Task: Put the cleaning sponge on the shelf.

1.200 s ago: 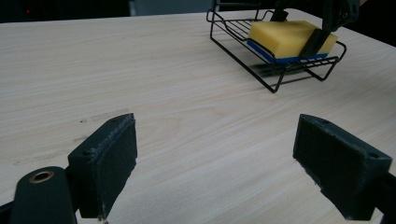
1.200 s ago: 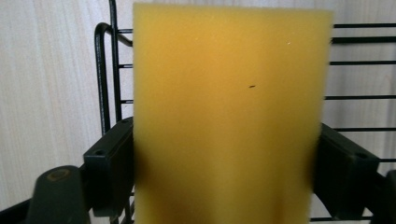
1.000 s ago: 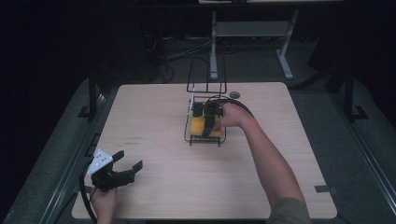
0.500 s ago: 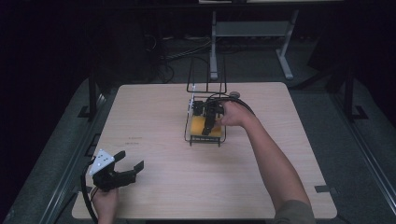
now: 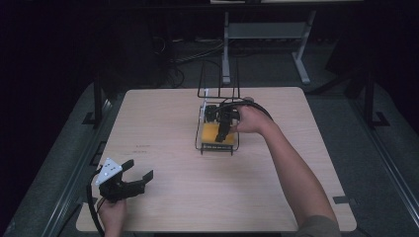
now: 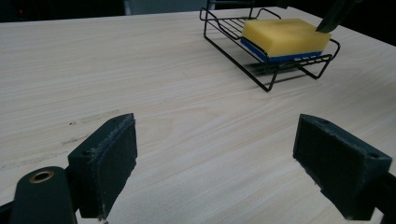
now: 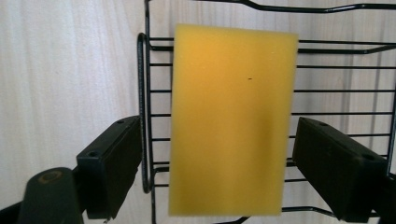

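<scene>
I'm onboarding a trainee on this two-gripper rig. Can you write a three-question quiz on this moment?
1. True or false: the right gripper is shut on the sponge.
2. What does the sponge lie in? A) a wire rack B) a bowl C) bare table
3. Fill in: the sponge's underside layer is ____ in the left gripper view.

Key:
1. False; its fingers stand open on either side.
2. A, the wire rack.
3. Blue; the left gripper is open near the table edge.
</scene>
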A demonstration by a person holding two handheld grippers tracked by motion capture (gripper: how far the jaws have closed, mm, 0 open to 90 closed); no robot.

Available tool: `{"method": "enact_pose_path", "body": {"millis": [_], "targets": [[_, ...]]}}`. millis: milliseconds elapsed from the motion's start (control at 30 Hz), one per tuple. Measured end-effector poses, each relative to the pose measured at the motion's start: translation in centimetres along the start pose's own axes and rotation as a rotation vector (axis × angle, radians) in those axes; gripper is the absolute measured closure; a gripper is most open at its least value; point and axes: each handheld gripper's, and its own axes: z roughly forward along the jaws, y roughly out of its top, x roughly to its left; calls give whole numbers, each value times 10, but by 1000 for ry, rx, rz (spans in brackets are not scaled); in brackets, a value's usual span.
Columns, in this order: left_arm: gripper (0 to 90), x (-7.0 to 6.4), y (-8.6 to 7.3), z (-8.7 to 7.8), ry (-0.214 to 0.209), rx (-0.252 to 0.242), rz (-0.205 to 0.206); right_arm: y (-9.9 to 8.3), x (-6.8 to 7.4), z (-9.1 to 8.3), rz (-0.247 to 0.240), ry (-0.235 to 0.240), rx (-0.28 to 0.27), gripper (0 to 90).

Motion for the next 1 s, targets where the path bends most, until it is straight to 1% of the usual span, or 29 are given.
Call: {"method": "enact_pose_path", "body": {"millis": [167,333,500,600,700,767,867,1000], "targets": [[130,0,0,0,-3,-3,-7,1,5,-3,-14,-2,10,158],[130,1,0,0,-4,-4,-9,1,10,-6,-10,-2,22,158],[130,0,0,0,-8,-3,-11,3,16,-6,-29,-10,40,158],[130,0,0,1,-11,-3,-17,4,20,-5,-33,0,46,159],[130,0,0,0,-10,-5,-13,4,23,-4,-41,5,51,159],[130,0,0,0,-10,-5,-13,3,24,-4,-33,16,41,159],[130,0,0,0,-9,-7,-15,2,27,-2,-26,25,46,159],[130,0,0,0,-10,-6,-14,1,31,1,-27,25,50,158]]}}
